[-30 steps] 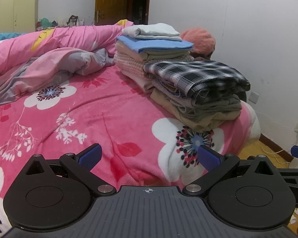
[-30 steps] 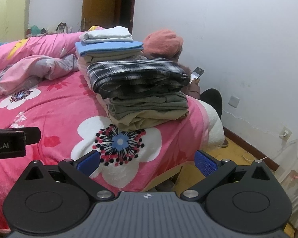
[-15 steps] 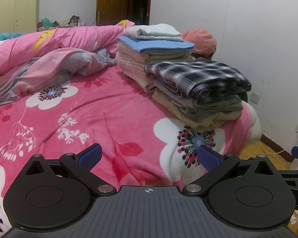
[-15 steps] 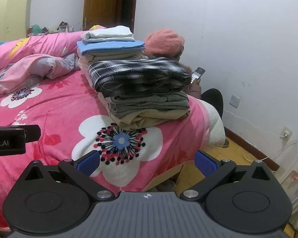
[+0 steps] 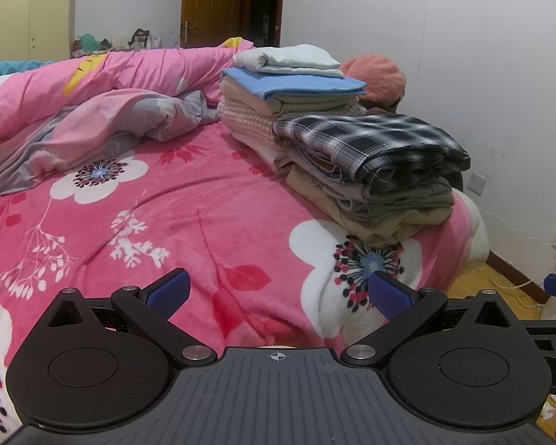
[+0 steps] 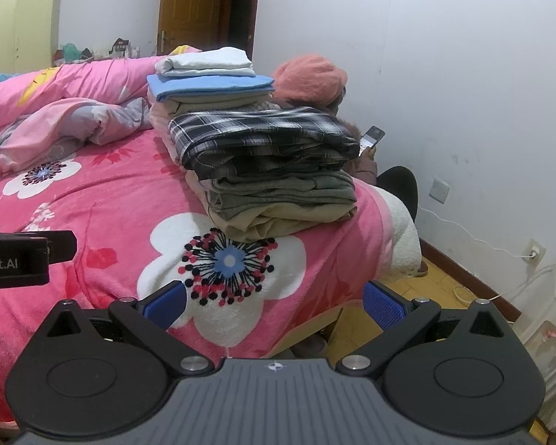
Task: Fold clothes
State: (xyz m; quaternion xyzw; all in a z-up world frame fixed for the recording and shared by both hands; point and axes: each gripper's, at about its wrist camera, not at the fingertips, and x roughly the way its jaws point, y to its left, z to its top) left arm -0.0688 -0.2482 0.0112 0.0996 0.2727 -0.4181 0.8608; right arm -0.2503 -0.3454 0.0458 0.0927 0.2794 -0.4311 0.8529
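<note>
Left gripper (image 5: 278, 291) and right gripper (image 6: 274, 302): fingers spread wide, holding nothing. Nearer pile of folded clothes (image 6: 270, 174) on the pink blanket (image 5: 204, 215), ahead of both, plaid shirt (image 5: 370, 141) topmost, long axis toward the bed's edge; nearer the right gripper, judging by view.

Bedroom in a home; bed (image 5: 204, 215) under a pink floral blanket (image 5: 137, 200), a rumpled pink quilt (image 5: 103, 111) heaped toward its far end; two stacks of folded clothes (image 6: 263, 170) along the bed's edge; pale yellow wardrobe (image 5: 29, 11) against the far wall; brown wooden door (image 5: 211, 3) ajar; cluttered shelf (image 5: 111, 42) beside the door; white painted walls with sockets (image 6: 440, 188); yellow floor (image 6: 441, 278); a person in an orange hat (image 6: 309, 78) sitting beside the bed with a phone (image 6: 371, 137).
</note>
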